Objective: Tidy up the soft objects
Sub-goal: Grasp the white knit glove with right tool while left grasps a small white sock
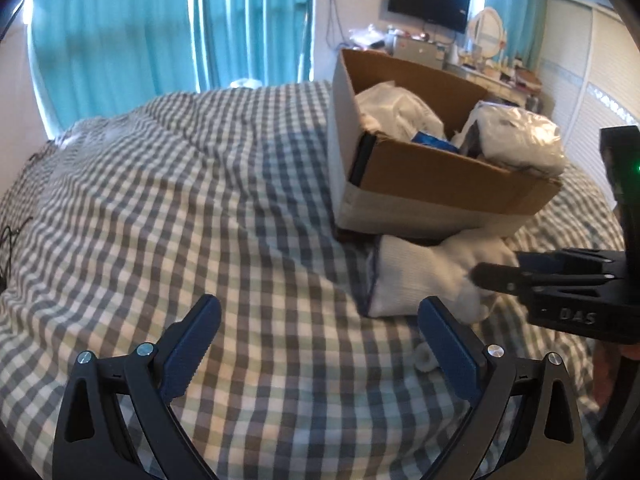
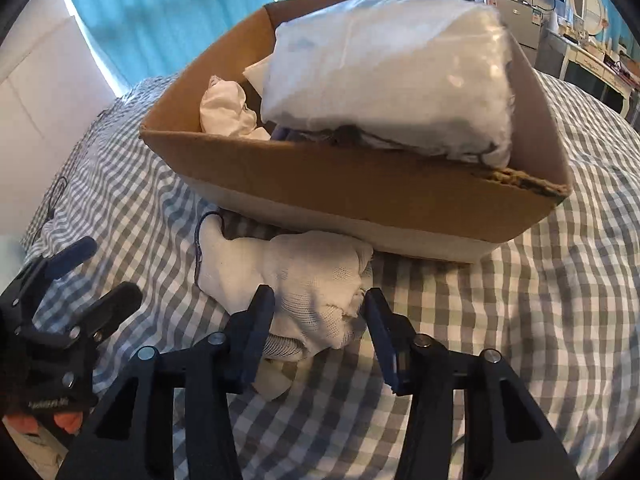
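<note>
Mesh-knit cloth glove (image 2: 316, 280), matt cardboard box (image 2: 360, 184)

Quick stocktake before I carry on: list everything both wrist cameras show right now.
cardboard box: one, brown, on the bed, near edge over the glove bundle
plastic-wrapped package: one, whitish, sticking out of the box on top
white cloth: one, inside the box, left corner
blue item: one, low in the box, kind unclear
glove bundle: one, white knit, on the bed in front of the box
bedspread: one, grey-and-white check
curtains: teal, behind the bed
wall screen: one, black, above a cluttered dresser
oval mirror: one, white frame, on the dresser
left gripper: open, over bare bedspread
right gripper: fingers either side of the glove bundle, contact unclear
</note>
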Demonstrator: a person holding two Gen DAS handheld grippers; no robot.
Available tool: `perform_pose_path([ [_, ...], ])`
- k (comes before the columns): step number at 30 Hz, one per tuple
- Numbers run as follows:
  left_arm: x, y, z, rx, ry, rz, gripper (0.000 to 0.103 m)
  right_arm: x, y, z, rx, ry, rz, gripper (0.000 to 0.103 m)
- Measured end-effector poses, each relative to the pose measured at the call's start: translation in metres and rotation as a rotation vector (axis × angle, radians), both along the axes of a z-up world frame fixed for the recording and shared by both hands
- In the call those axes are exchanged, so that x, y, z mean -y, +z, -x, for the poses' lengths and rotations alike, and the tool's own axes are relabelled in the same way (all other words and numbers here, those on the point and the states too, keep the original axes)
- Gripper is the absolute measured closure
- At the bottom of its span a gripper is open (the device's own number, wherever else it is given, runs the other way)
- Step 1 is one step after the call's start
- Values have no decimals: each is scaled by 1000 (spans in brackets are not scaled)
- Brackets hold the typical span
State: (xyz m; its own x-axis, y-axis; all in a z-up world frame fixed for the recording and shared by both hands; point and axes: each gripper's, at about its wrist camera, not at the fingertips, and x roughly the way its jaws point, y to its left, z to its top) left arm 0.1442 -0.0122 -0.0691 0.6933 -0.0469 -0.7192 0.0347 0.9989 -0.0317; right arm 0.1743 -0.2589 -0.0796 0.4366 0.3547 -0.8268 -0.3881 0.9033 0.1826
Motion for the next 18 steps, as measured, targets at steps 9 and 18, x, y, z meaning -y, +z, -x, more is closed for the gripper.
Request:
perform_pose_path([
  [9, 23, -1, 8, -12, -79, 3, 4, 43, 41, 47, 146, -98, -22, 77],
  [18, 64, -21, 1, -66, -162, 36, 13, 76, 51, 55, 170, -224, 13, 77],
])
